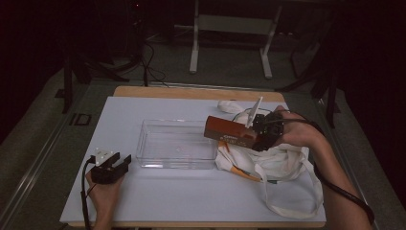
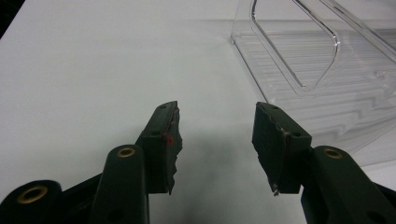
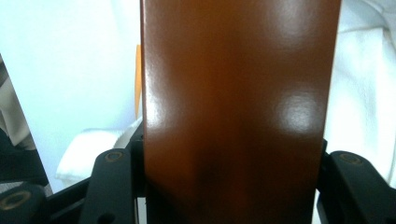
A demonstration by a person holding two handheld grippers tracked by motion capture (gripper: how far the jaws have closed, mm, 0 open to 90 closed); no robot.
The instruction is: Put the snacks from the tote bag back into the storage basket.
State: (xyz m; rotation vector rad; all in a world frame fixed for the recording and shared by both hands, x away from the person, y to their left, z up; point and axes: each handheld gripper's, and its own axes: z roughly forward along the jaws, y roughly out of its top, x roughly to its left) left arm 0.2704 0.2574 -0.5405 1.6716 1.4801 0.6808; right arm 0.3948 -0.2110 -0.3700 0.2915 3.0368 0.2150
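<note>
**A:** Where was the brown box [image 1: 230, 132] when you paused?

**B:** You had it in your right gripper [image 1: 258, 135], lifted off the table [image 1: 191, 201]. In the high view it stuck out level from the jaws toward the clear tray [image 1: 177, 144], its far end over the tray's right rim and the rest above the white cloth bag [image 1: 277, 165].

**A:** And how did the jaws sit on it?

**B:** You had them closed on its two long sides. In the right gripper view the box [image 3: 236, 107] rose straight up between your jaws, one black jaw pressed to each side near the bottom, with the bag [image 3: 364, 93] behind it on the right and the pale table [image 3: 70, 70] on the left. The grip was on the near end of the box; most of its length reached out past the tips.

**A:** What about my other hand?

**B:** Your left gripper [image 1: 112, 165] rested low on the table, just beside the tray's near left corner, well apart from the box. Its jaws stood wide with only bare table between them. In the left gripper view the gripper [image 2: 217, 140] pointed over the white surface, and the tray [image 2: 327, 84] lay ahead and to the right of the right-hand jaw, not touching it.

**A:** Anything in the tray?

**B:** You had nothing lying in it that I could make out.
</note>
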